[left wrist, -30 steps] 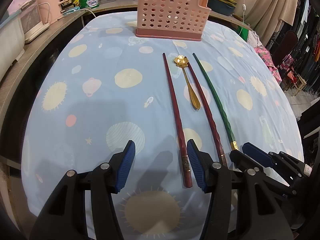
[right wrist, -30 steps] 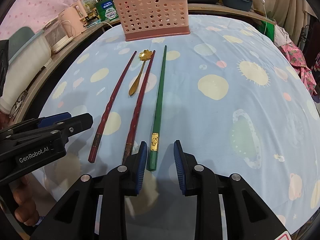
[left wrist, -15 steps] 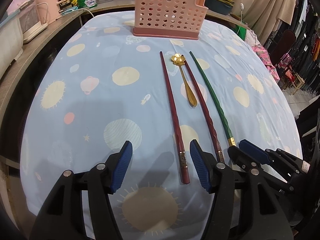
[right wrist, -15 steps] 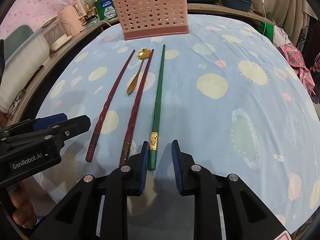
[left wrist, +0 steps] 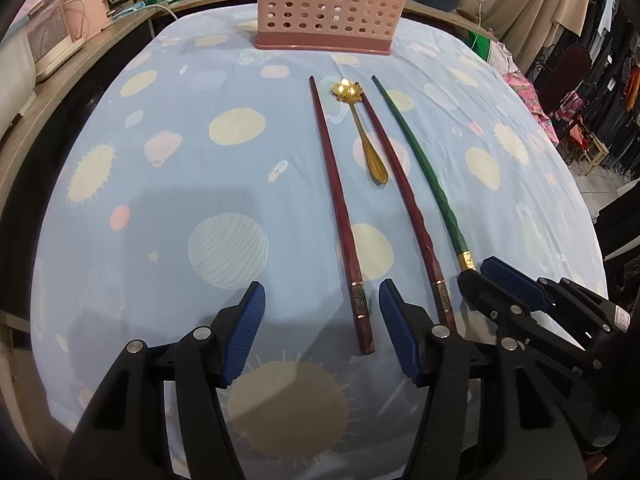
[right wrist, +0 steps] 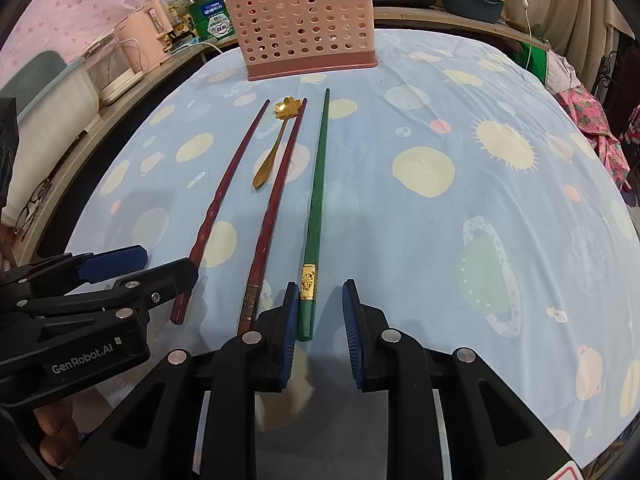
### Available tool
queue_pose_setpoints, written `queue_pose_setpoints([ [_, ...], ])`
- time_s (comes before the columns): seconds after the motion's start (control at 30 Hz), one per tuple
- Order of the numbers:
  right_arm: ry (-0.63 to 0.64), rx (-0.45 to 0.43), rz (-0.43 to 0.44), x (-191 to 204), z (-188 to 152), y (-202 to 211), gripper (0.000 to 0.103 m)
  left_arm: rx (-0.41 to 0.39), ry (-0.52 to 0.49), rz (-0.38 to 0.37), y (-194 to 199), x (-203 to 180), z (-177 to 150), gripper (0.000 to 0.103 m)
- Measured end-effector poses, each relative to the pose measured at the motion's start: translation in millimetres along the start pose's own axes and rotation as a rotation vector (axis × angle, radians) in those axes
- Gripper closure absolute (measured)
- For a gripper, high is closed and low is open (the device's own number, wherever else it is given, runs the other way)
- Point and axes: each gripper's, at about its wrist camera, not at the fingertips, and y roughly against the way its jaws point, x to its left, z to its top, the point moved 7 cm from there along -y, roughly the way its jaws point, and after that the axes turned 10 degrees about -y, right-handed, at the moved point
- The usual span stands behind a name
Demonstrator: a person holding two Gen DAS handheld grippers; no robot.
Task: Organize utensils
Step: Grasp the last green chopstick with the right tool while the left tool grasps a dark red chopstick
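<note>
Step in hand, by the look of it: first pick-ups, with every utensil still flat on the worktop (right wrist: 460, 128) and the pink perforated utensil holder (right wrist: 304, 28) standing far ahead of both sets of jaws.

Right gripper (right wrist: 320, 320): jaws narrowed around the butt end of the green chopstick (right wrist: 316, 200), left pad touching or just beside it, right pad clearly apart. Not yet a grasp; released, nothing clamped. Hard to tell from this low angle whether the left pad actually presses.

Left gripper (left wrist: 320, 332): jaws apart, holding nothing, the butt of the left red chopstick (left wrist: 340, 216) between them and close to the right pad. Second red chopstick (left wrist: 404, 200) just outside that right pad. Gold flower spoon (left wrist: 362, 128) farther ahead, between the two red sticks, bowl end toward the holder.

Next move, as a judgement: squeeze the right jaws fully on the green stick, lift the butt off the cloth, then carry it tip-first to the holder; thin stick on soft cloth, so some risk of rolling away from a one-sided touch.

Right view alone: the green stick's very end between the pads, and fingers (right wrist: 56, 436) under the left gripper. Left view alone: the left jaws' gap and the red stick's end lying inside it.
</note>
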Motion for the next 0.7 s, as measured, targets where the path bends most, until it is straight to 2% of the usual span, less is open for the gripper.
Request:
queue_pose_setpoints([
  [0.2,0.0,-0.001,-0.001,-0.2,-0.1,0.0,0.082,0.002,-0.007,0.014,-1.2,0.7,-1.5,0.056],
  [0.5,0.0,-0.001,0.0,-0.3,-0.3,0.0,0.082,-0.003,-0.02,0.013,-1.6,0.9,-1.6,0.079],
  [0.57,0.0,-0.002,0.0,-0.2,-0.1,-0.1,0.082,-0.003,-0.02,0.012,-1.7,0.8,-1.6,0.082],
  [0.63,0.0,-0.001,0.0,-0.2,-0.2,-0.2,0.082,-0.003,-0.021,0.008,-1.9,0.0,-1.5,0.089],
  [0.7,-0.002,-0.002,-0.002,-0.7,-0.1,0.0,0.085,-0.004,-0.022,0.003,-1.9,-0.5,-1.3,0.093],
])
